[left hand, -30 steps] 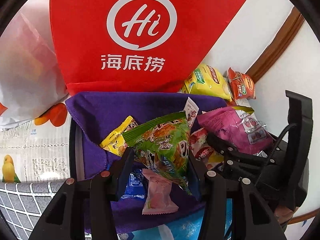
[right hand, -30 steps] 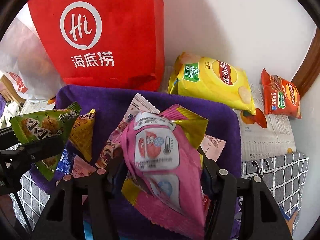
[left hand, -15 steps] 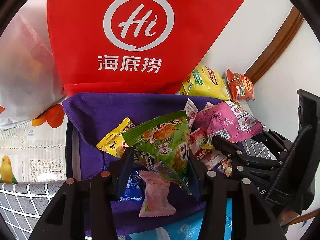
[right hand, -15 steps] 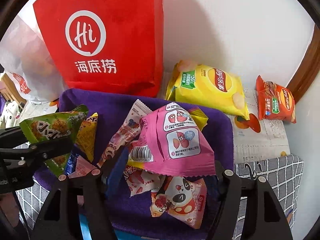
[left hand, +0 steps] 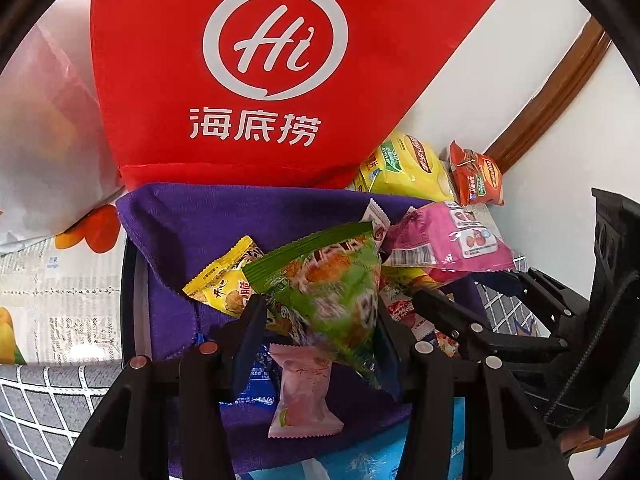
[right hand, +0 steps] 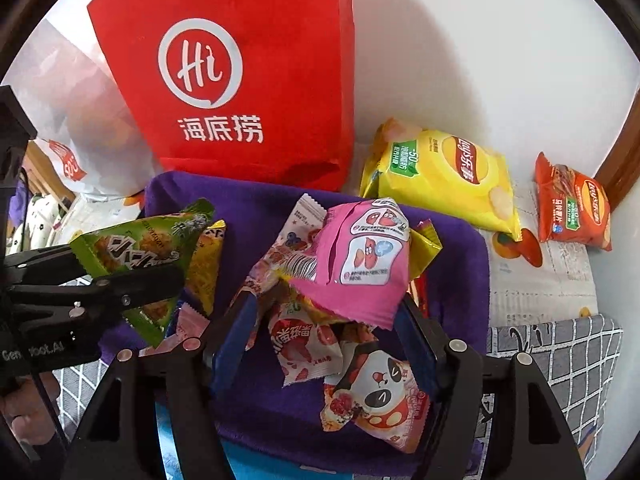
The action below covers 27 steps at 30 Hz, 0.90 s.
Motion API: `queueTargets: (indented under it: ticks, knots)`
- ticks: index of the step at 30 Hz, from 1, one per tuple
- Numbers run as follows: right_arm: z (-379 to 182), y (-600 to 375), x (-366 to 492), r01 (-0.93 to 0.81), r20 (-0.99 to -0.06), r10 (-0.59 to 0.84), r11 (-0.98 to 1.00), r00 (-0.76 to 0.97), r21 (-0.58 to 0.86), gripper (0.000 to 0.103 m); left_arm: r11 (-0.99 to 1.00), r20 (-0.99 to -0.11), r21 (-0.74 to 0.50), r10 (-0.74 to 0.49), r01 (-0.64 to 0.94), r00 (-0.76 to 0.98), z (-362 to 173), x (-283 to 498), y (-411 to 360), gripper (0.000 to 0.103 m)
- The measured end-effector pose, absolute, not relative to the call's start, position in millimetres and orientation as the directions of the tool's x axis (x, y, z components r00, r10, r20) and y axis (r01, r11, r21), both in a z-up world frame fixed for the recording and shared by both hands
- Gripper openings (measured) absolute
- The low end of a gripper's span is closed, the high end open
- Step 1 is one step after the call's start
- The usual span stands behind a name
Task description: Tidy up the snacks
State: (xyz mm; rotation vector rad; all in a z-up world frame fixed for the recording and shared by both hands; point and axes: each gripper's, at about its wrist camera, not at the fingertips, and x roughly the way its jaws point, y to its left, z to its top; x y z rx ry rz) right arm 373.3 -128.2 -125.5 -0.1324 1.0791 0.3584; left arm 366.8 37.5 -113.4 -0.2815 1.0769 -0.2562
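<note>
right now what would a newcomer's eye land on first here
First the big red bag with its white Hi logo, standing against the wall behind the purple cloth. Next the snack heap on that cloth: a pink packet on top, between the right tongs, and a green packet clamped in the left tongs. A yellow chip bag lies at right.

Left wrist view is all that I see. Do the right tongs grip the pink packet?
Observer: No. The right tongs have just been opening; the pink packet lies loose on the pile between them.
Operator: What is under it?
Observer: A panda-printed packet and a red-and-white packet, on the purple cloth.
Operator: Do the two chip bags touch?
Observer: No. The yellow chip bag and the orange chip bag lie apart.
</note>
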Motion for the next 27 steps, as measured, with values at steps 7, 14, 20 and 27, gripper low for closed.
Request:
queueTargets:
  ticks: [7, 14, 20, 27]
  knots:
    - [-109, -132, 366, -0.350, -0.851, 0.240, 0.934, 0.467, 0.072, 0.075, 0.933, -0.795, -0.350, -0.342, 0.081, 0.501, -96, 359, 37, 0.070]
    - [-85, -140, 356, -0.321, -0.832, 0.193, 0.947, 0.521, 0.019, 0.075, 0.935, -0.784, -0.344, -0.339, 0.090, 0.520, -79, 351, 39, 0.072]
    - [-64, -149, 337, -0.276, -0.823, 0.206, 0.959, 0.530, 0.063, 0.075, 0.953, -0.783, -0.282, -0.295, 0.110, 0.548, -57, 333, 36, 0.072]
    - [-40, -151, 297, -0.272, -0.803, 0.186, 0.962, 0.566, 0.031, 0.075, 0.961, -0.768, -0.260, -0.268, 0.099, 0.582, -31, 300, 34, 0.072]
